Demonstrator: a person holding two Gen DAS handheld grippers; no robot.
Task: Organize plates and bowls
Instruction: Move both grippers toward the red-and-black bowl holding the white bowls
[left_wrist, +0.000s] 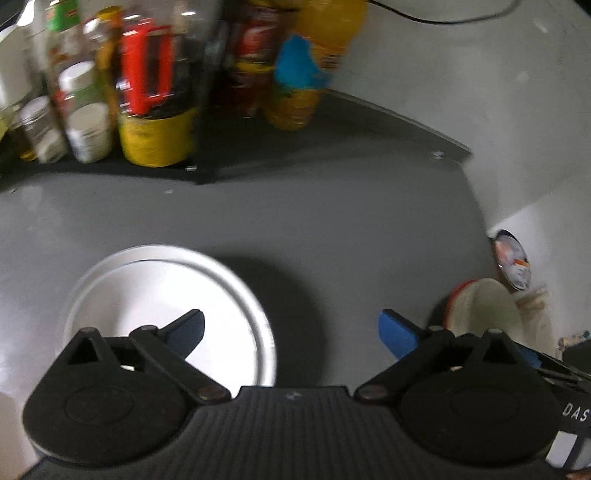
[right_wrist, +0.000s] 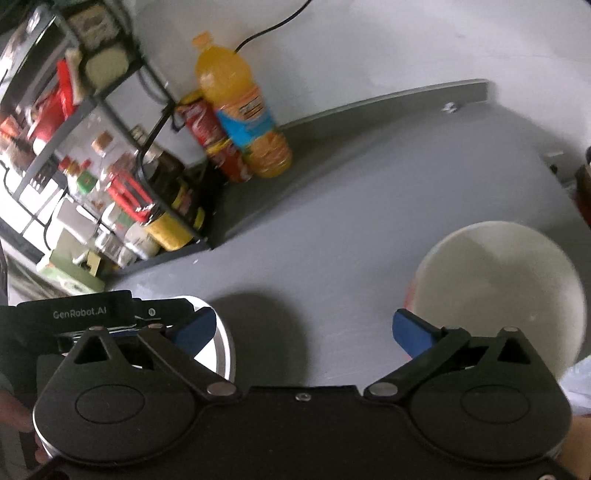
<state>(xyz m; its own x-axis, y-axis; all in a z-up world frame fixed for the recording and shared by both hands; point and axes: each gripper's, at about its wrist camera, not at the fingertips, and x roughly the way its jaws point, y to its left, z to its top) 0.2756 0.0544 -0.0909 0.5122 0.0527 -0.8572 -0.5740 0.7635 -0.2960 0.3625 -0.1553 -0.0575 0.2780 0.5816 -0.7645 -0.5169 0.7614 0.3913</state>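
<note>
Both grippers low over grey counter (right_wrist: 332, 229), side by side. Left gripper (left_wrist: 291, 328): jaws wide, holding nothing; white plate (left_wrist: 236, 295) under its left finger. Right gripper (right_wrist: 303, 328): wide, empty; white bowl (right_wrist: 502, 280) just right of it

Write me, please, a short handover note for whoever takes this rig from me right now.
Left tool: open, holding nothing, hovering over the grey table, with its left finger above the round silver metal plate.
Right tool: open, holding nothing, between that plate and the white bowl.
The white bowl sits in or against something red-rimmed; I cannot tell what.
A patterned plate stands near the wall.
Done: nothing is stacked yet, judging by how things lie.
Left: gather the plates and bowls, probably starting with the metal plate.
</note>
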